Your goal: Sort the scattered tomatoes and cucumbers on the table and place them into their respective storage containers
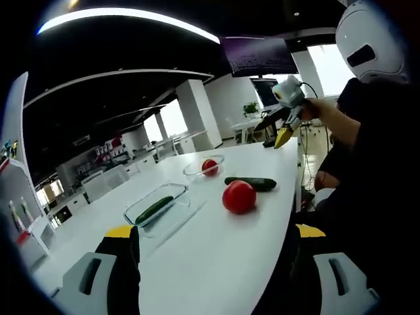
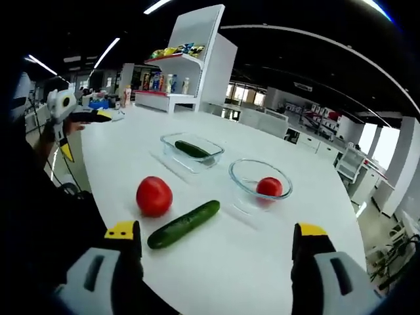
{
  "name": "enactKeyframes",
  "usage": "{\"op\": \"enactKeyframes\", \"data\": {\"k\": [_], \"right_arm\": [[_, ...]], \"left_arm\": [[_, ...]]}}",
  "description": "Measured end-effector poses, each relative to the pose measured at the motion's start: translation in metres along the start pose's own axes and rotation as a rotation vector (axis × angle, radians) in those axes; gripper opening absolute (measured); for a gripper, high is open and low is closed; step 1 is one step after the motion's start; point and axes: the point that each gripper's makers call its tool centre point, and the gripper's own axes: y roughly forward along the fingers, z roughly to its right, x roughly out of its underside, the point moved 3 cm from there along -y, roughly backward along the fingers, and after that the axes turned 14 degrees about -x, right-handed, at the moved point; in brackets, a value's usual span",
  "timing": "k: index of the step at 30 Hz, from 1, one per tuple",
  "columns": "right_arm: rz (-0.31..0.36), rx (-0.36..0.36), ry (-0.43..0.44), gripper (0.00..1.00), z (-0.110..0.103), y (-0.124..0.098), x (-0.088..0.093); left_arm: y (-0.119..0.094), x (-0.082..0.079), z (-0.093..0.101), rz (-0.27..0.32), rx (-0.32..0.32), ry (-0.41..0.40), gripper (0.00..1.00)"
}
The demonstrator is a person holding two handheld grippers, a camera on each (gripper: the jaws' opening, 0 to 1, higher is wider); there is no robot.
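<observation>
A loose red tomato and a loose dark green cucumber lie side by side on the white table. Beyond them, a round glass bowl holds one tomato. A rectangular glass container holds one cucumber. My left gripper is open and holds nothing, off the table's end. My right gripper is open and holds nothing, just short of the loose cucumber.
A person in dark clothes stands at the table's edge, holding both grippers. A white shelf with packaged goods stands past the table's far end. Desks and windows fill the office behind.
</observation>
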Motion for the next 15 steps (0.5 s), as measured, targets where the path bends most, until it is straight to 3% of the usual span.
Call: {"op": "enactKeyframes", "data": {"k": [2,5,15], "right_arm": [[-0.008,0.062,0.021,0.88,0.010,0.007,-0.001],[-0.005,0.099,0.061,0.86,0.016,0.019,-0.002],[-0.044,0.080,0.138,0.75,0.007,0.067,0.002]], "left_arm": [[0.000,0.001,-0.001,-0.002,-0.004,0.000,0.95],[0.001,0.002,-0.001,-0.009,-0.006,0.002,0.95],[0.000,0.003,-0.003,-0.014,-0.006,-0.011,0.95]]}}
